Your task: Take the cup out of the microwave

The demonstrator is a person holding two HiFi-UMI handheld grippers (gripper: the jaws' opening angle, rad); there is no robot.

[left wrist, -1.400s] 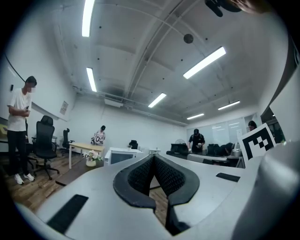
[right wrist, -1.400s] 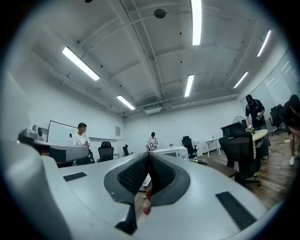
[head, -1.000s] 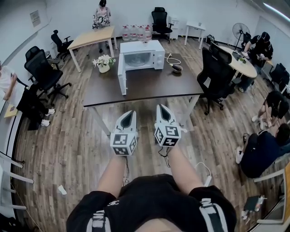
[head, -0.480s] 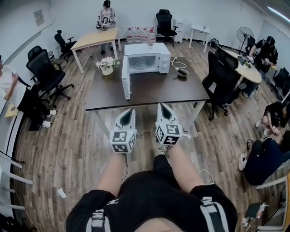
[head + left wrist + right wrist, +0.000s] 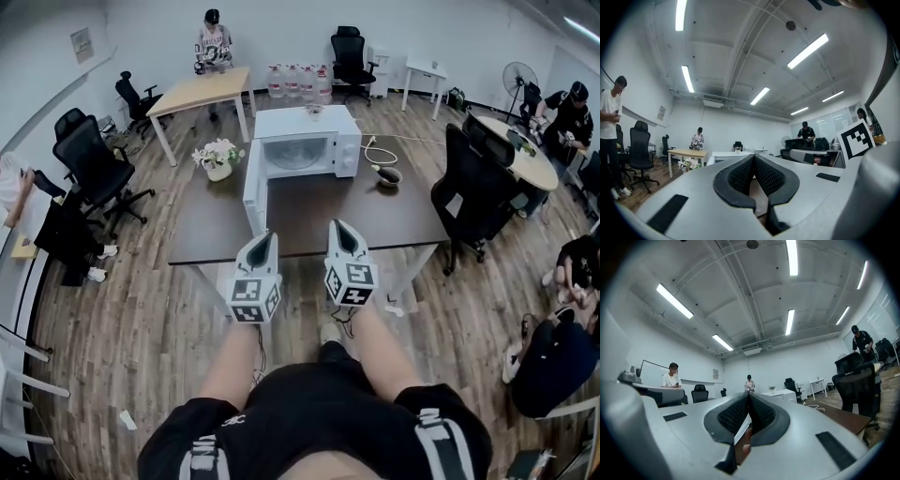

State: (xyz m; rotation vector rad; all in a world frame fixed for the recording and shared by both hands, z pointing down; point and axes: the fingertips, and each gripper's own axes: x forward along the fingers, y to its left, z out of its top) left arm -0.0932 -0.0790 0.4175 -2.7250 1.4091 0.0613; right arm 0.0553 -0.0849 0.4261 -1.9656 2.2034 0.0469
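A white microwave (image 5: 305, 141) stands at the far side of a dark brown table (image 5: 375, 220), and its door (image 5: 253, 197) hangs open toward me on the left. Its cavity shows only as a grey opening, so I cannot make out a cup in it. My left gripper (image 5: 265, 238) and right gripper (image 5: 339, 228) are side by side over the table's near edge, pointing at the microwave. Both are shut with nothing in them. In the left gripper view the left gripper (image 5: 753, 157) shows its tips meeting, as does the right gripper (image 5: 748, 394) in its own view.
A pot of flowers (image 5: 217, 156) sits left of the microwave, and a dark bowl-like object with a white cable (image 5: 387, 174) to its right. A black office chair (image 5: 478, 192) stands by the table's right end. Several people, chairs and a wooden table (image 5: 202, 89) lie around.
I have walked toward the table, so the microwave and table look nearer and larger. Both grippers, side by side and shut, now reach the table's near edge.
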